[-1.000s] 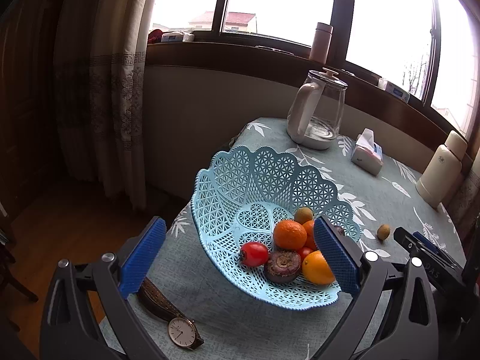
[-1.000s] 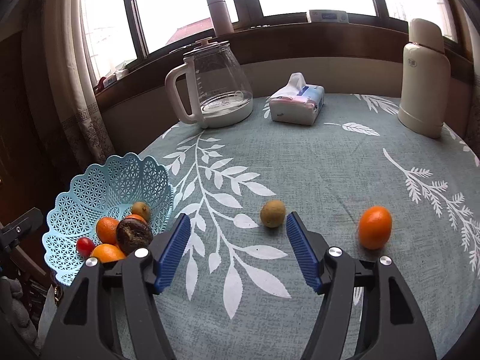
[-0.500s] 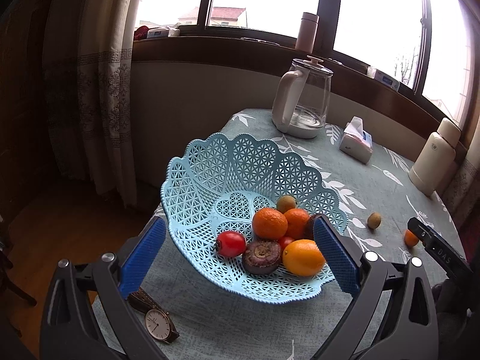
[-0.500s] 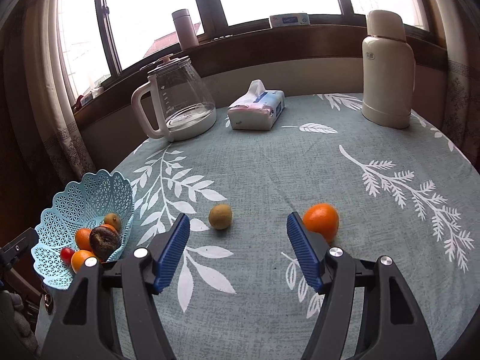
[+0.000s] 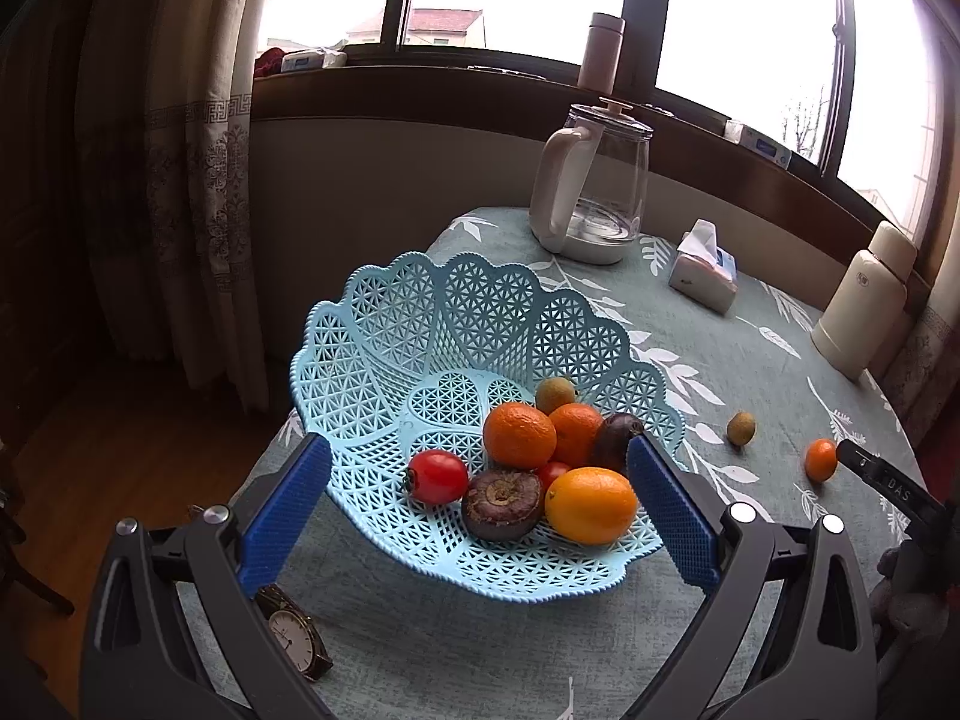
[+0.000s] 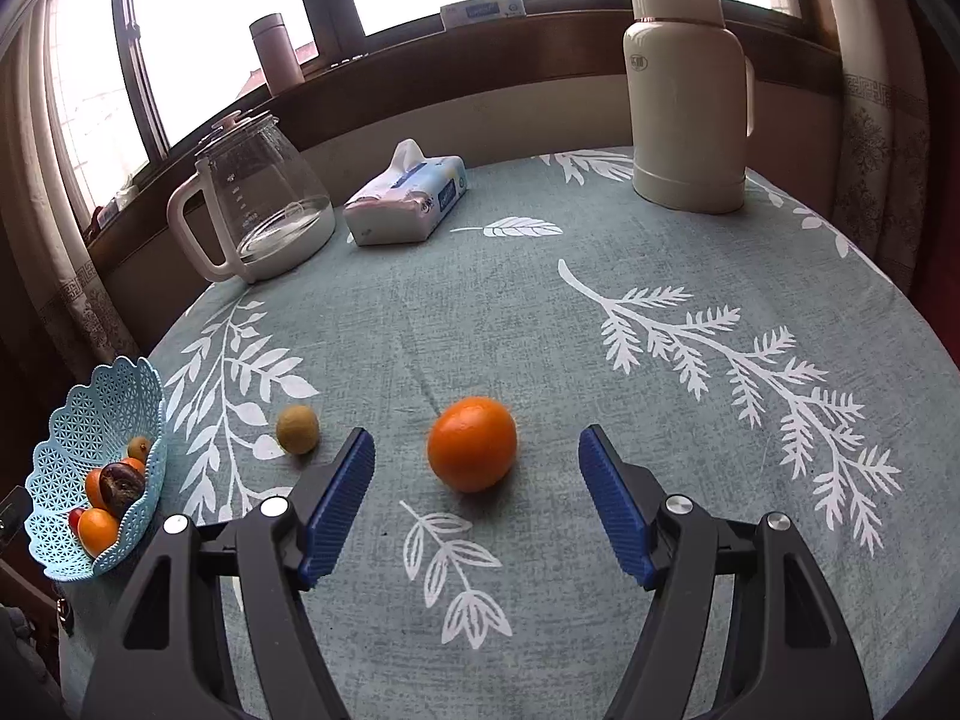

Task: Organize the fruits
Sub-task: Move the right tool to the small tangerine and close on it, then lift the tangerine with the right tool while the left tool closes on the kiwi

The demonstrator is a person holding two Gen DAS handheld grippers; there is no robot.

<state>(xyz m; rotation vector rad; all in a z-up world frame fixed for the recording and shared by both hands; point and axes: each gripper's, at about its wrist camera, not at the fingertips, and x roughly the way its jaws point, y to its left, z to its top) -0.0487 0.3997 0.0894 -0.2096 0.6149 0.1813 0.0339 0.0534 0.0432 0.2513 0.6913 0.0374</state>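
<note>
Right gripper (image 6: 477,495), jaws spread wide, frames a loose orange (image 6: 471,443) at centre on the leaf-print tablecloth (image 6: 660,252), a kiwi (image 6: 297,429) to its left. Left gripper (image 5: 477,516), also spread, faces the lattice plastic basket (image 5: 384,372) of fruit; a watch (image 5: 293,642) is half hidden.

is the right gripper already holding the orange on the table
No, the right gripper is open, and the orange sits untouched on the tablecloth ahead of its fingers.

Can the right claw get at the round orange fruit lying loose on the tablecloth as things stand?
Probably yes. The right claw is open, and the round orange fruit lies just ahead between its fingers, with bare tablecloth around it. The small green-brown fruit sits off to the side.
</note>
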